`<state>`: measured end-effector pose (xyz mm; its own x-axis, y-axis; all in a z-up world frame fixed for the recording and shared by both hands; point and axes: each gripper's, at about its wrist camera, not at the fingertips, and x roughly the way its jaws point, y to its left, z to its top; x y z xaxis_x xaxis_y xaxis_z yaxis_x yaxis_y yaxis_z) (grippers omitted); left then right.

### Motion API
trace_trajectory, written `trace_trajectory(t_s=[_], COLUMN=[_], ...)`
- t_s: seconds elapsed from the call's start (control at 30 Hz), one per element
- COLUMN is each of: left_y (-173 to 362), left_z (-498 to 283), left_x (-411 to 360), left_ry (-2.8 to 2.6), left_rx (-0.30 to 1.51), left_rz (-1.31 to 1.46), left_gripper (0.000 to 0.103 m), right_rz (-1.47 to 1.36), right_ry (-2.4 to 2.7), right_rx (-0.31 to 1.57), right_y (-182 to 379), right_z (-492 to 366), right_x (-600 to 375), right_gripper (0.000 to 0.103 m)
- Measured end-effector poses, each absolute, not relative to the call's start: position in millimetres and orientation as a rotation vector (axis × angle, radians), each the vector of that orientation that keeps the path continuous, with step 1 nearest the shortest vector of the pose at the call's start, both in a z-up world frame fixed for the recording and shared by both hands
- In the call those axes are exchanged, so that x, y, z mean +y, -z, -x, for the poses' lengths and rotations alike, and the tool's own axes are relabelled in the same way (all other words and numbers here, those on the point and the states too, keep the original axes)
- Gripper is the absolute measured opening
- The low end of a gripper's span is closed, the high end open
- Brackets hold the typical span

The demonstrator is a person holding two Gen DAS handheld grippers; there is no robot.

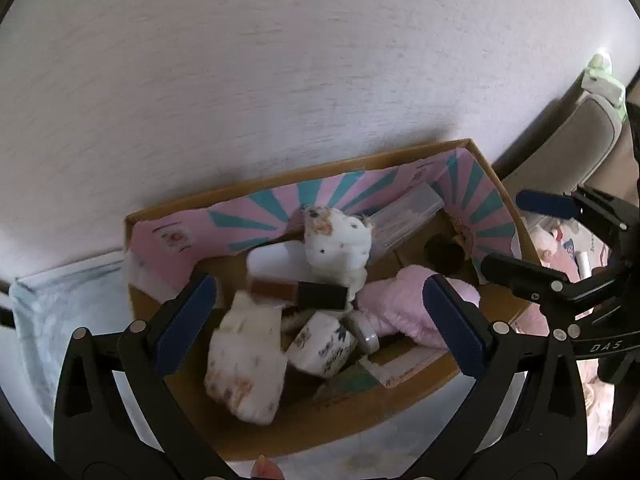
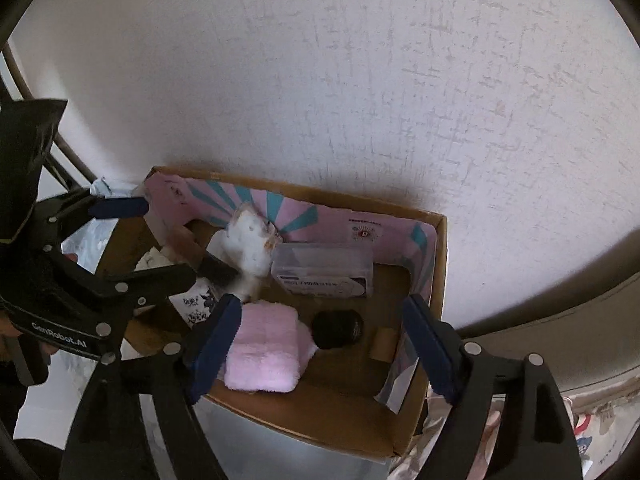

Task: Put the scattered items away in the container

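Hovering over the cardboard box [image 1: 504,196], I hold both tools above it with their fingers spread wide and nothing between them. My left gripper [image 1: 320,328] looks down into the middle of the box; its two blue pads stand far apart, one over the left wall and one over the pink towel [image 1: 396,304]. My right gripper [image 2: 324,344] hangs over the right part of the box, also fully open, the left pad above the towel edge and the right pad near the right wall. In the right wrist view my left tool comes in from the left side, and its fingers [image 2: 120,207] are open there as well.

All the things I can see lie inside the box, which stands against a white textured wall [image 2: 360,80]. The box has a pink lining with teal rays along its back and side walls. A white plush toy [image 1: 336,244] with brown spots leans near the back wall. A second white spotted soft piece [image 1: 248,364] lies in the front left, somewhat blurred. Beside it lies a white cup with dark drawings [image 1: 322,346], on its side. The pink towel is folded and rests at the front. A clear plastic case [image 2: 322,270] lies flat near the back, and a small dark round jar [image 2: 338,329] sits between the case and the towel.
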<state>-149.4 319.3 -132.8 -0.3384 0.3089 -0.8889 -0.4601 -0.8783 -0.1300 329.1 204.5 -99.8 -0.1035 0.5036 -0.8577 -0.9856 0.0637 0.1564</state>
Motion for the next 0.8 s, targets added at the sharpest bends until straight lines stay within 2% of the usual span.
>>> trace_trajectory(t_s=[0.8], left_y=[82], left_z=[122], left_x=[283], left_ry=[-2.344], left_rx=[0.266], left_rz=[1.341], left_gripper=[0.103], right_rz=[0.715], right_ry=[-1.381], right_rx=[0.901], right_y=[80], right_z=[-275], right_x=[190], right_gripper=[0.080])
